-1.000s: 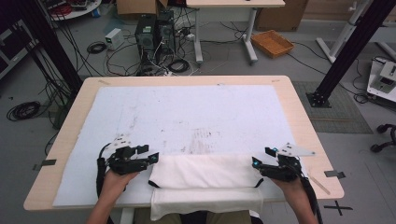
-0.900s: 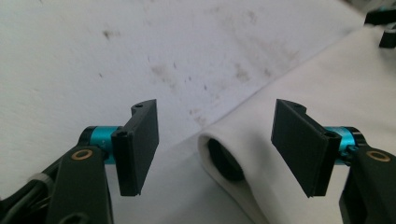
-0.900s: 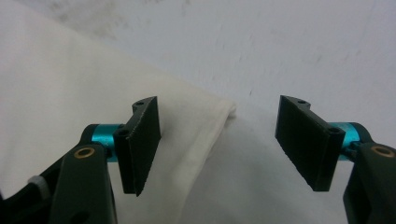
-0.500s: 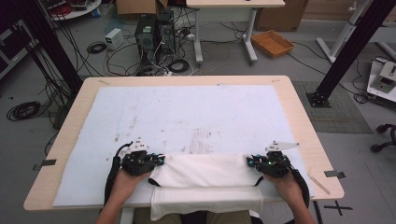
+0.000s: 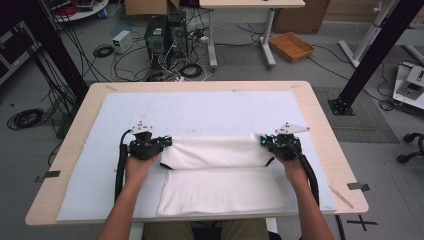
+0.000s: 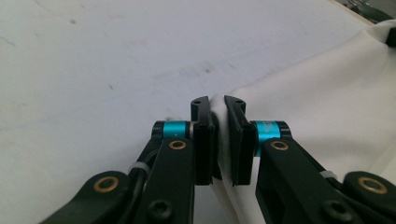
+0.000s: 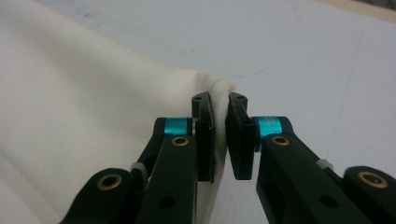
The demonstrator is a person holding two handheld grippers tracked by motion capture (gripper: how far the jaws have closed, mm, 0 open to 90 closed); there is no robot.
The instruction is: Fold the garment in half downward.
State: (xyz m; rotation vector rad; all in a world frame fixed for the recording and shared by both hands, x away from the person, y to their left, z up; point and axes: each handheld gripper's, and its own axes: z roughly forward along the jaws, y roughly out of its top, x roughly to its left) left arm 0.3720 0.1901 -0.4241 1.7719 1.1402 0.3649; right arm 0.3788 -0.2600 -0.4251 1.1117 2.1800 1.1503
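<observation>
A white cloth (image 5: 220,192) lies on the near half of the pale blue mat (image 5: 200,112), its far part folded and raised between the two hands. My left gripper (image 5: 166,143) is shut on the cloth's far left corner; in the left gripper view, cloth (image 6: 317,93) is bunched between the pads of that gripper (image 6: 218,106). My right gripper (image 5: 263,142) is shut on the far right corner, and its own view shows a tuft of cloth (image 7: 84,93) pinched in the same gripper (image 7: 219,101). Both pairs of jaws have just been closing, with cloth between them.
The wooden table (image 5: 320,115) carries the mat almost edge to edge, and the mat's far half is bare. Behind the table, on the floor, are computer towers (image 5: 162,35), cables and an orange basket (image 5: 291,46). A black frame post (image 5: 372,50) stands at the right.
Both grippers came inward onto the cloth's corners and shut on them. Both hands then moved away from the person, drawing the cloth farther onto the table.
</observation>
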